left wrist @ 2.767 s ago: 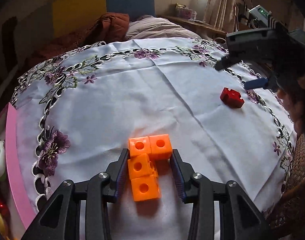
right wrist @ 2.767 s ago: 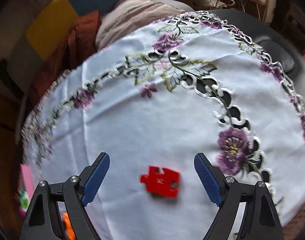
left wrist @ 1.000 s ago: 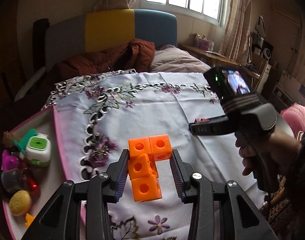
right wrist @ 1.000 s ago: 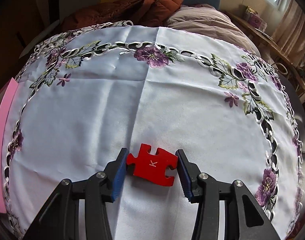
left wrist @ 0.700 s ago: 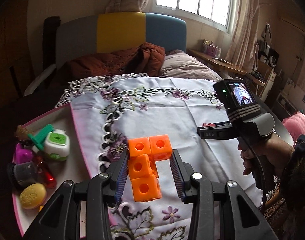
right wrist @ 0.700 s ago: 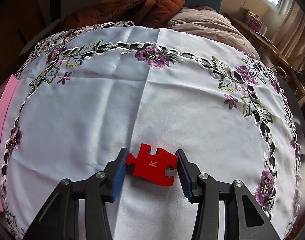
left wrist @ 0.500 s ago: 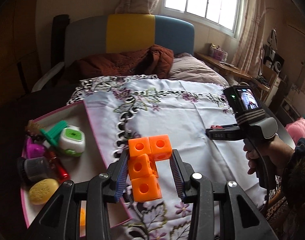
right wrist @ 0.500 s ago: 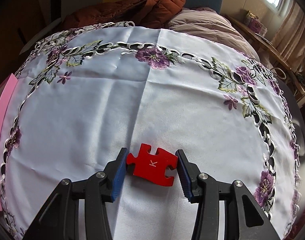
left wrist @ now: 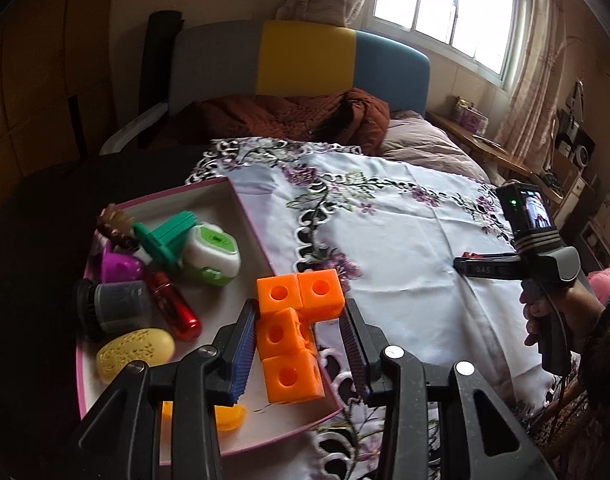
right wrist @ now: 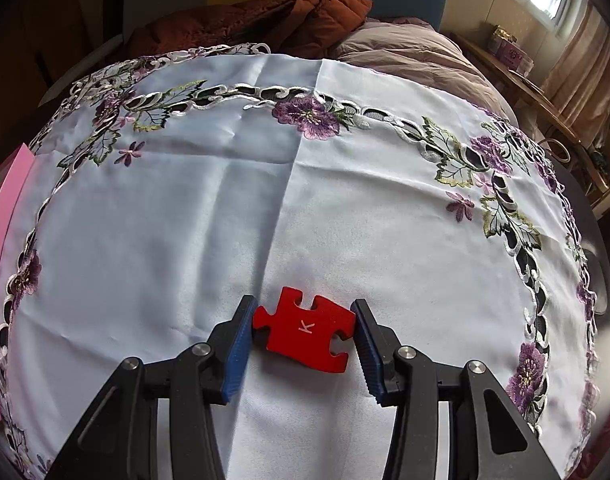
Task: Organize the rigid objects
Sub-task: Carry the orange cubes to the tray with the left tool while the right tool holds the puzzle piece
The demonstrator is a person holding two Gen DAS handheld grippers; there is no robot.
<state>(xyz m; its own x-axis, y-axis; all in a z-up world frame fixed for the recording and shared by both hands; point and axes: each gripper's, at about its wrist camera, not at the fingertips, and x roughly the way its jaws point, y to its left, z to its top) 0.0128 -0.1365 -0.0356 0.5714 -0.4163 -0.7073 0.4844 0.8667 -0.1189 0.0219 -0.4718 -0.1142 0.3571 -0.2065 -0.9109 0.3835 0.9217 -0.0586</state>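
The left gripper point(left wrist: 301, 344) pinches a cluster of orange plastic cubes point(left wrist: 295, 332) above the pink-rimmed tray point(left wrist: 249, 216) — the right gripper point(right wrist: 303, 334) clamps a red jigsaw-shaped piece point(right wrist: 305, 330) against the white embroidered tablecloth point(right wrist: 225, 200).

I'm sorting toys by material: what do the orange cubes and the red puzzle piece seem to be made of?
Orange cubes: likely moulded plastic, smooth and slightly glossy, with crisp round holes and uniform colour. Red puzzle piece: matte, thick and flat with a printed K; probably painted wood or foam, can't tell which.
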